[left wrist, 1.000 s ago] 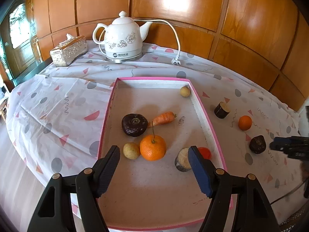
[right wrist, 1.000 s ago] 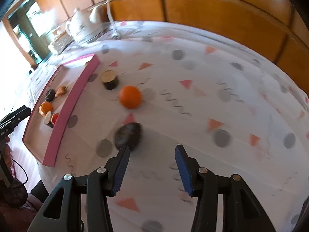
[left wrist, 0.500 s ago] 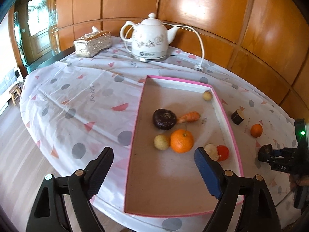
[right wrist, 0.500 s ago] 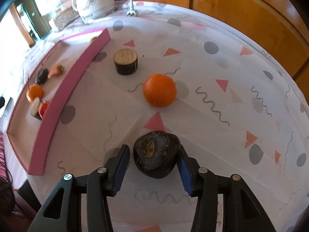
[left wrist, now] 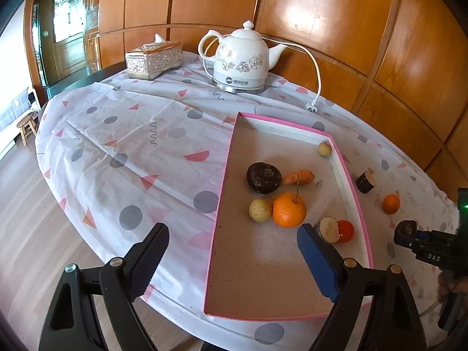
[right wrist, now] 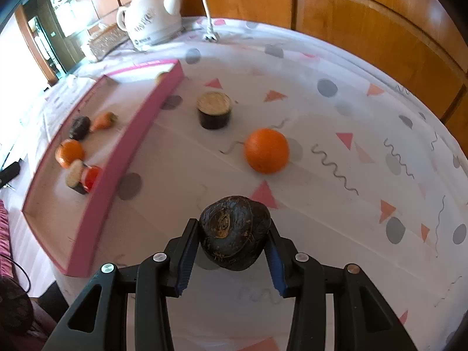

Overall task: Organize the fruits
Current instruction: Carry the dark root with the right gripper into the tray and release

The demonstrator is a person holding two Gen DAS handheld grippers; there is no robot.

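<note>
The right tool (right wrist: 232, 259) is clamped on a dark, rough-skinned round fruit (right wrist: 234, 231), both blue pads pressed to its sides, just over the white counter (right wrist: 336, 204) with its cloth of grey dots and pink triangles. Its jaws have just been closing on that fruit. Beyond it lie a loose orange (right wrist: 266, 150) and a dark, flat-topped cut stub (right wrist: 214, 110), near the shallow pink-rimmed tray (right wrist: 117, 169). The left tool (left wrist: 234, 260) hangs wide open over the tray's near corner, nothing between its jaws, which have just been opening. In the tray sit a stemmed orange (left wrist: 289, 209), a small carrot (left wrist: 298, 177), a dark round fruit (left wrist: 263, 177) and what may be a potato (left wrist: 259, 210).
</note>
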